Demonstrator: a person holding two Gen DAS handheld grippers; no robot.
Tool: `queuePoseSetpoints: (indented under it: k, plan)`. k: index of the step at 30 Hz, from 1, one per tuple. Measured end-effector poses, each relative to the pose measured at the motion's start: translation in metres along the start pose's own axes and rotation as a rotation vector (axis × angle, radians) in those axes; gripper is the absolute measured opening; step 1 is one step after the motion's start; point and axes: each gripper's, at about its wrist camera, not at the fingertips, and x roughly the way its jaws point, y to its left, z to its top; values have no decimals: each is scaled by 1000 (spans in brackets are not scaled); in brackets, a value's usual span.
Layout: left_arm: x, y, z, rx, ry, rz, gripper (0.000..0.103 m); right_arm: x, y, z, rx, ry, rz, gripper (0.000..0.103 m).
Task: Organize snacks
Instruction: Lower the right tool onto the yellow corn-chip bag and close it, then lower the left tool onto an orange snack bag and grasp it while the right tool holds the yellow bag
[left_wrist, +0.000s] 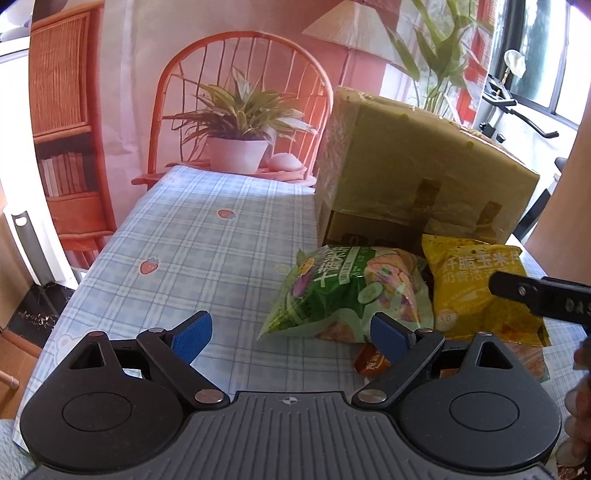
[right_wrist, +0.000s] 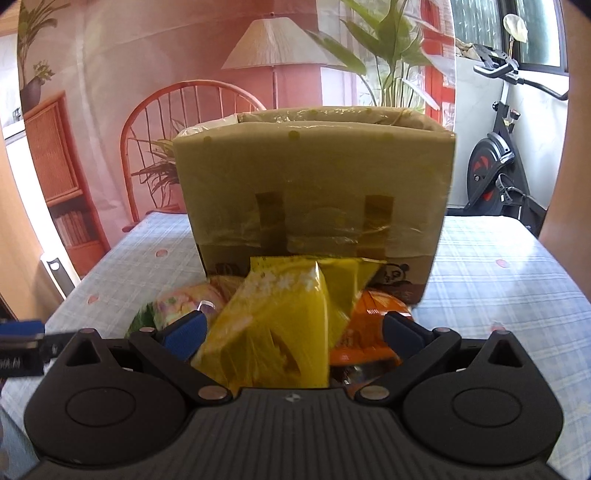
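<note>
My left gripper (left_wrist: 291, 334) hangs open over the checked tablecloth (left_wrist: 192, 240) with nothing between its blue pads. Just ahead of its right pad lies a green snack bag (left_wrist: 347, 291), and a small brown packet (left_wrist: 371, 363) sits under that pad. Next to the green bag rests a yellow corn-chip bag (left_wrist: 476, 291), with a black finger (left_wrist: 535, 295) of the right gripper over it. In the right wrist view my right gripper (right_wrist: 293, 332) is open around the yellow bag (right_wrist: 280, 332), its pads not pressing. An orange bag (right_wrist: 373, 332) lies behind it. A tall cardboard box (right_wrist: 314, 184) stands behind the snacks.
The box (left_wrist: 417, 166) takes up the table's far right. The table's left edge (left_wrist: 92, 266) drops to a dark floor. A printed backdrop with a chair, plant and lamp hangs behind. An exercise bike (right_wrist: 495, 166) stands at right. A person's arm (left_wrist: 569, 184) is at the right edge.
</note>
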Motion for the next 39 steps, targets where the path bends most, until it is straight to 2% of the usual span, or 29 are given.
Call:
queuePoseSetpoints:
  k: [7, 10, 12, 13, 14, 20, 26, 30, 33, 39]
  plan:
    - [11, 5, -1, -14, 16, 4, 94, 32, -3, 0, 54, 57, 18, 99]
    - [14, 3, -2, -10, 29, -11, 93, 38, -7, -5, 81, 72, 40, 93]
    - [16, 0, -4, -1, 34, -20, 90, 39, -10, -7, 105, 68, 72, 83]
    - [17, -1, -5, 4, 36, -22, 87, 38, -10, -7, 108, 65, 75, 83]
    - [18, -3, -4, 9, 39, -26, 85, 36, -10, -8, 105, 59, 76, 80]
    - [17, -4, -5, 13, 34, -44, 84, 24, -13, -10, 119, 11, 101, 67]
    - [19, -12, -8, 23, 50, -81, 83, 5, -21, -6, 141, -65, 84, 64]
    - [28, -18, -8, 4, 95, -153, 83, -9, -33, -3, 153, -104, 45, 64]
    - [41, -27, -8, -24, 166, -221, 83, -15, -43, -6, 168, -108, 29, 64]
    - [58, -42, -4, -141, 286, -340, 82, -25, -56, -17, 192, -104, 12, 63]
